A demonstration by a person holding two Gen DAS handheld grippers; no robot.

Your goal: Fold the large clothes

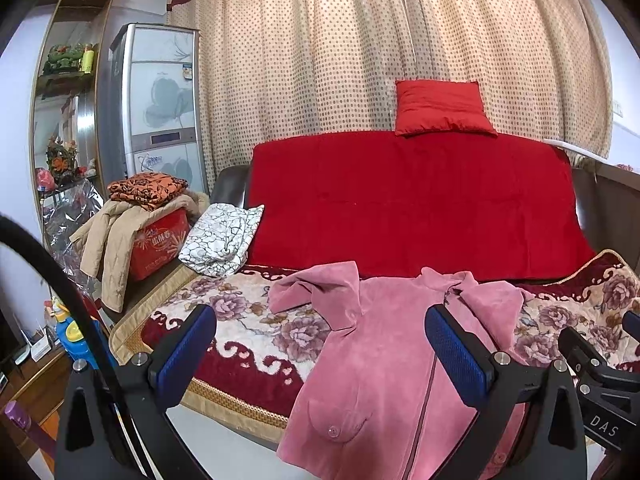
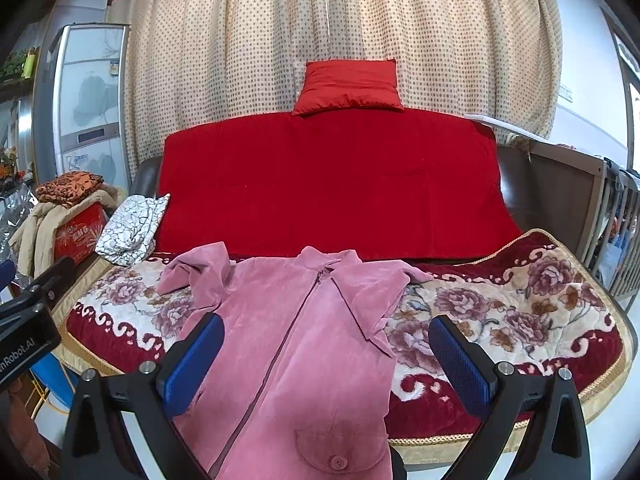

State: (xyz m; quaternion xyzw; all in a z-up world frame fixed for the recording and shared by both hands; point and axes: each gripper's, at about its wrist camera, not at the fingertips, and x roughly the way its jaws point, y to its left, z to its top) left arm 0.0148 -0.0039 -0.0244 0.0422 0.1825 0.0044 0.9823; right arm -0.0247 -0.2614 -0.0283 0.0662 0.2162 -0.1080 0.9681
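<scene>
Left wrist view
- Left hand-held gripper (image 1: 320,344): fingers spread wide, gripping nothing.
- Pink jacket (image 1: 384,360): lies front-up on the floral blanket (image 1: 248,320) of the sofa, ahead of and below the fingers; the right finger (image 1: 456,356) overlaps its chest.
- Long axis: collar toward the red throw (image 1: 400,200), hem over the seat's front edge.
- Right hand-held gripper (image 1: 600,372): only partly seen at the right edge; its opening cannot be told here.

Right wrist view
- Right hand-held gripper (image 2: 326,348): fingers spread wide, gripping nothing.
- Pink jacket (image 2: 312,344): between the fingers and to their left, zipped, one sleeve bent outward on the left.
</scene>
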